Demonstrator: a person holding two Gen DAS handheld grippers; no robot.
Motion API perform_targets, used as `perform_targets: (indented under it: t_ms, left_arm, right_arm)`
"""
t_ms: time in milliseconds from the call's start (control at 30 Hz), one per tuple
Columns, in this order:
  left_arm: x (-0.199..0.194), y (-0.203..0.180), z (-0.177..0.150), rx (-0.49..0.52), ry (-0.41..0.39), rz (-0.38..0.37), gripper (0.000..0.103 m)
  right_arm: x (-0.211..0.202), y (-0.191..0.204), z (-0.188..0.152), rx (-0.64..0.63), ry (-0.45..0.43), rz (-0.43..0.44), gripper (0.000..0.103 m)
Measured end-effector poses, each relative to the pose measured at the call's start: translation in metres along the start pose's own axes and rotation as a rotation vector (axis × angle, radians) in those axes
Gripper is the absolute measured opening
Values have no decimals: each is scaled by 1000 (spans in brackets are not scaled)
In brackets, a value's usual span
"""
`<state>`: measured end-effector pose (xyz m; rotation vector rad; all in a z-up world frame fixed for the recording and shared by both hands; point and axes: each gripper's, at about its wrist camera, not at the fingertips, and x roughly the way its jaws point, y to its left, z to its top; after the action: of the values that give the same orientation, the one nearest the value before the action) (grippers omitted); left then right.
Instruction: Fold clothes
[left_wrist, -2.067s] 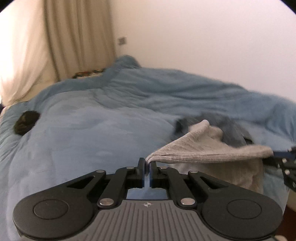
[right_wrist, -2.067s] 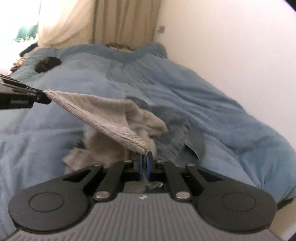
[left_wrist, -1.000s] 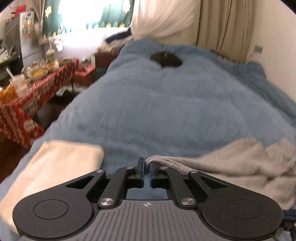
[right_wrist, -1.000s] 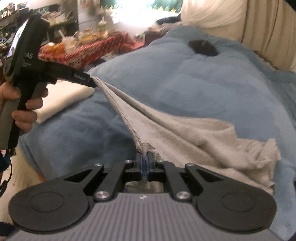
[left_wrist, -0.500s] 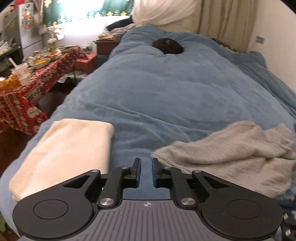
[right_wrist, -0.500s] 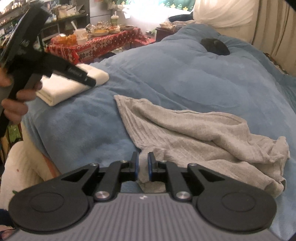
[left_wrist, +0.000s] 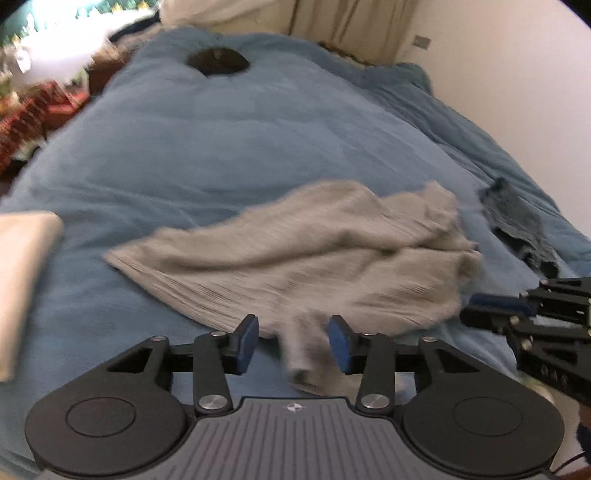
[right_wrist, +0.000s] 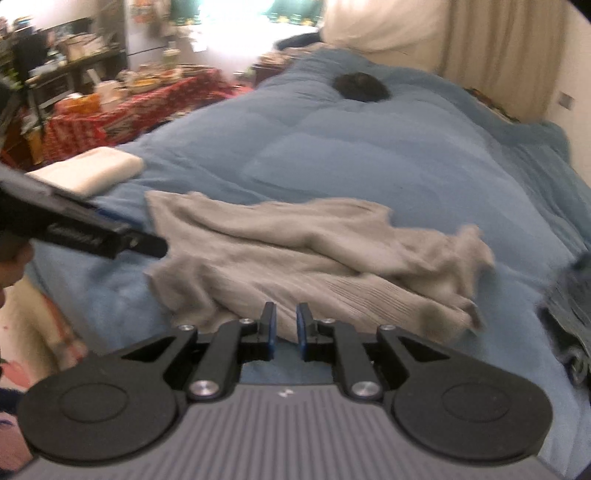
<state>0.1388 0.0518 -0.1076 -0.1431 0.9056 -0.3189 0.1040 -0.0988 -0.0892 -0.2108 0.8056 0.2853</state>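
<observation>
While both pictures are smeared by motion, the layout reads clearly enough: a grey knit sweater (left_wrist: 295, 254) lies crumpled on the blue duvet (left_wrist: 236, 147) of a bed, near the near edge, with a narrow sleeve-like strip hanging toward the left wrist camera.

Left tongs (left_wrist: 293, 341) are opening and stand fairly wide; that strip sits between the blue pads (left_wrist: 245, 338) but neither pad presses on it. Right tongs (right_wrist: 282, 326) are also opening, still narrow, with only a slim gap; the sweater's near edge lies just beyond their tips, and nothing is gripped.

From the right wrist view the left tongs reach in from the left, just beside the sweater's left end, with part of a hand at the frame edge. A folded cream towel (right_wrist: 88, 171) rests on the duvet to the far left of the sweater. A dark denim garment (left_wrist: 517, 225) lies to its right. A dark round lump (left_wrist: 218, 61) sits far up the bed.
</observation>
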Motion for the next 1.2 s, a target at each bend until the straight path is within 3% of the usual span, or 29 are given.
perform_targets:
  t_ms: [100, 200, 267, 300, 333, 533, 667, 800, 1033, 1200]
  left_arm:
    - [19, -16, -5, 19, 43, 34, 48]
    - [34, -24, -10, 26, 86, 84, 44]
    - [42, -25, -13, 9, 109, 78, 26]
    - [45, -25, -14, 3, 115, 83, 7]
    - [45, -25, -15, 3, 118, 96, 3]
    - [30, -16, -13, 6, 58, 237, 3]
    - [8, 26, -12, -95, 7, 329, 3]
    - [-13, 69, -14, -199, -22, 357, 3]
    - [-61, 120, -8, -267, -150, 474, 3]
    - [-57, 138, -10, -279, -107, 459, 4]
  right_arm:
    - [-3, -23, -12, 37, 4, -32, 14]
    - [-4, -39, -23, 63, 8, -51, 14]
    - [-5, -45, -28, 76, 8, -57, 14]
    - [-6, -47, -30, 84, 9, -59, 14]
    - [-7, -50, -32, 91, 9, -61, 14]
    - [-7, -50, -34, 105, 17, -73, 13]
    - [-6, -44, -29, 106, 22, -75, 14]
    - [-6, -32, -23, 93, 24, -80, 14]
    - [-10, -6, -10, 43, 18, -73, 14]
    - [-9, 8, -5, 23, 21, -60, 14]
